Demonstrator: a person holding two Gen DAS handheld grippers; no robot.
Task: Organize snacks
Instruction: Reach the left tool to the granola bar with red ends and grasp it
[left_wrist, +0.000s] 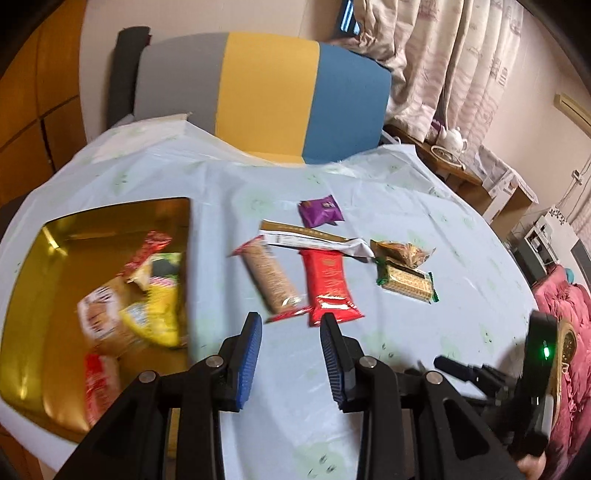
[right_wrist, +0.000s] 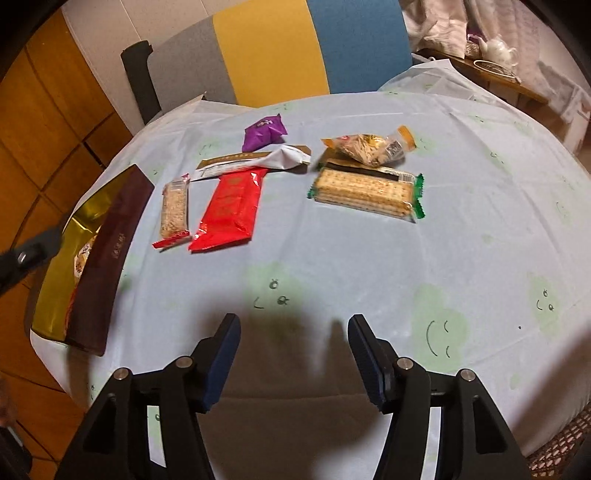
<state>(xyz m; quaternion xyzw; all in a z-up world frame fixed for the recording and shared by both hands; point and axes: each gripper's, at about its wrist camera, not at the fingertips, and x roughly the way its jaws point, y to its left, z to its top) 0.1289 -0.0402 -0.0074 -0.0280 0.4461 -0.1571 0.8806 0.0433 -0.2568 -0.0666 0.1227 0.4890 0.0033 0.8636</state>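
Observation:
A gold-lined box (left_wrist: 55, 236) (right_wrist: 92, 214) at the table's left holds several snack packs. Loose on the pale cloth lie a grain bar (left_wrist: 271, 275) (right_wrist: 173, 210), a red pack (left_wrist: 330, 284) (right_wrist: 231, 206), a long gold-and-white wrapper (left_wrist: 314, 238) (right_wrist: 255, 160), a purple pouch (left_wrist: 320, 210) (right_wrist: 264, 133), a clear bag of snacks (left_wrist: 400, 251) (right_wrist: 369, 146) and a green-edged cracker pack (left_wrist: 408, 282) (right_wrist: 365, 194). My left gripper (left_wrist: 291, 354) hovers just short of the bar and red pack, its jaws apart with nothing between them. My right gripper (right_wrist: 293, 360) stands open and empty over bare cloth near the front edge.
A grey, yellow and blue chair back (left_wrist: 266, 92) (right_wrist: 280, 48) stands behind the table. A side table with a white teapot (left_wrist: 454, 138) (right_wrist: 498, 48) is at the back right. The other handheld gripper's body (left_wrist: 532, 376) shows at the right of the left wrist view.

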